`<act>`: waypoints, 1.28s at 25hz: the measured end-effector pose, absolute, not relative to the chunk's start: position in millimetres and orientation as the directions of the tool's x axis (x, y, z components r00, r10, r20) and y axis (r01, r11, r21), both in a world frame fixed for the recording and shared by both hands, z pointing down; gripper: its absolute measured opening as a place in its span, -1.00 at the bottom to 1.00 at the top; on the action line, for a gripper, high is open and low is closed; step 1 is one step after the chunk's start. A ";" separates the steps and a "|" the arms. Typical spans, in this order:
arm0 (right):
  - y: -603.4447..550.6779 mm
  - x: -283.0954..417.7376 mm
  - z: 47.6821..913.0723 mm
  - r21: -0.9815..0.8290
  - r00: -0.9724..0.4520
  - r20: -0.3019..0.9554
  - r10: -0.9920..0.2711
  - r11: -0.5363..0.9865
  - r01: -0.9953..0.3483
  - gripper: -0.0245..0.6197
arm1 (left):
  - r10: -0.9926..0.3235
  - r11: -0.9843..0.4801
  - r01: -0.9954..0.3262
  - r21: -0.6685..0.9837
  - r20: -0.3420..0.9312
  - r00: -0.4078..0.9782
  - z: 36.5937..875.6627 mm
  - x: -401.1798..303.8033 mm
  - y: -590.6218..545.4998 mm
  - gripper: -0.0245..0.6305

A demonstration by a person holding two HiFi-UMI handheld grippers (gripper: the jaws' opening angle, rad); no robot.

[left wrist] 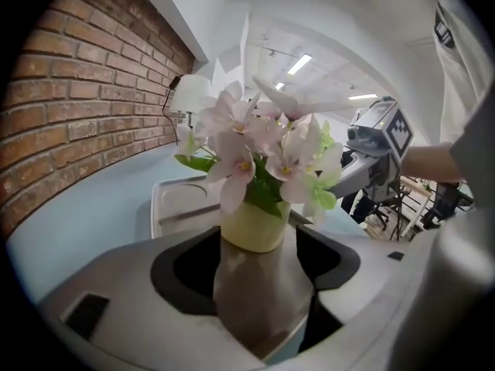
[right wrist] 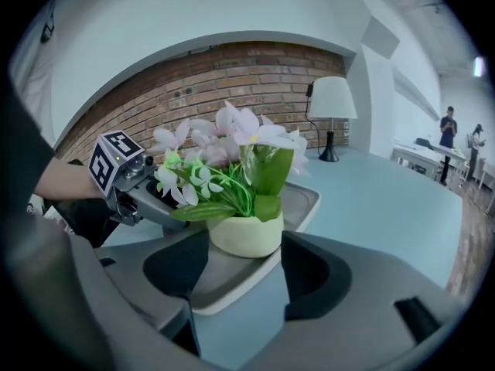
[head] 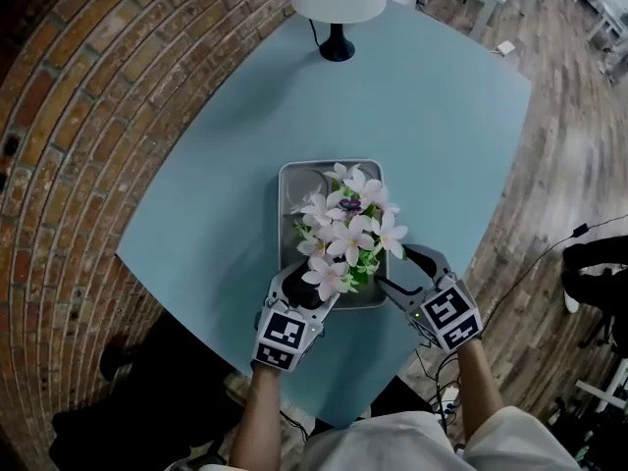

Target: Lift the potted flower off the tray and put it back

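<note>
The potted flower (head: 345,234), pale pink blooms in a cream pot (left wrist: 254,224), stands on the near end of the grey tray (head: 294,180) on the light-blue table. My left gripper (head: 306,292) sits at the tray's near-left corner. Its jaws stand open, with the pot just beyond their tips and untouched (left wrist: 255,253). My right gripper (head: 404,271) is at the tray's near-right side, also open, and the pot (right wrist: 246,236) stands a little ahead of its gap (right wrist: 244,273). Each gripper shows in the other's view across the flowers: the right one (left wrist: 379,141) and the left one (right wrist: 124,168).
A white table lamp (head: 337,8) with a black base stands at the table's far edge. A brick wall (head: 88,116) runs along the left. Wooden floor lies to the right, past the table's edge (head: 491,194). The tray's far half holds nothing but a faint ring mark.
</note>
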State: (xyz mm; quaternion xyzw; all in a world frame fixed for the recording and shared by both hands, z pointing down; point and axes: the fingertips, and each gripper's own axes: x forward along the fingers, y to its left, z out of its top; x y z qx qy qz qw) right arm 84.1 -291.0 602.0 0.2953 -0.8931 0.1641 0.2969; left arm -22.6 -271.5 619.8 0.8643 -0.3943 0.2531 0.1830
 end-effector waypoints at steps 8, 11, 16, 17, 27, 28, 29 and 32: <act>-316.4 77.9 618.5 -0.055 -0.675 0.611 -0.414 0.828 -0.558 0.09 | -0.591 -0.628 -0.766 0.140 0.554 0.586 626.5 -17.7 -292.0 0.35; -320.5 71.4 624.1 -0.024 -0.703 0.601 -0.379 0.871 -0.490 0.13 | -0.590 -0.648 -0.748 0.146 0.524 0.614 624.5 -12.8 -299.2 0.49; -322.5 62.0 627.4 -0.006 -0.757 0.578 -0.306 0.926 -0.378 0.20 | -0.561 -0.693 -0.709 0.134 0.517 0.646 625.9 -7.7 -308.6 0.55; -322.5 60.3 627.5 -0.010 -0.766 0.573 -0.292 0.932 -0.363 0.20 | -0.555 -0.702 -0.700 0.127 0.519 0.650 627.1 -6.4 -310.0 0.55; -319.8 52.0 635.1 0.002 -0.787 0.565 -0.248 0.954 -0.299 0.21 | -0.513 -0.744 -0.656 0.129 0.518 0.684 639.9 10.8 -308.4 0.55; -319.7 52.1 635.4 0.003 -0.789 0.559 -0.254 0.953 -0.304 0.21 | -0.517 -0.740 -0.660 0.133 0.514 0.684 640.1 11.4 -308.7 0.55; -319.7 52.0 635.5 0.004 -0.791 0.554 -0.260 0.951 -0.310 0.20 | -0.524 -0.734 -0.665 0.136 0.510 0.682 640.0 11.1 -309.7 0.55; -318.3 50.8 635.6 0.004 -0.788 0.552 -0.272 0.946 -0.324 0.19 | -0.543 -0.719 -0.683 0.128 0.511 0.667 640.2 7.6 -313.2 0.52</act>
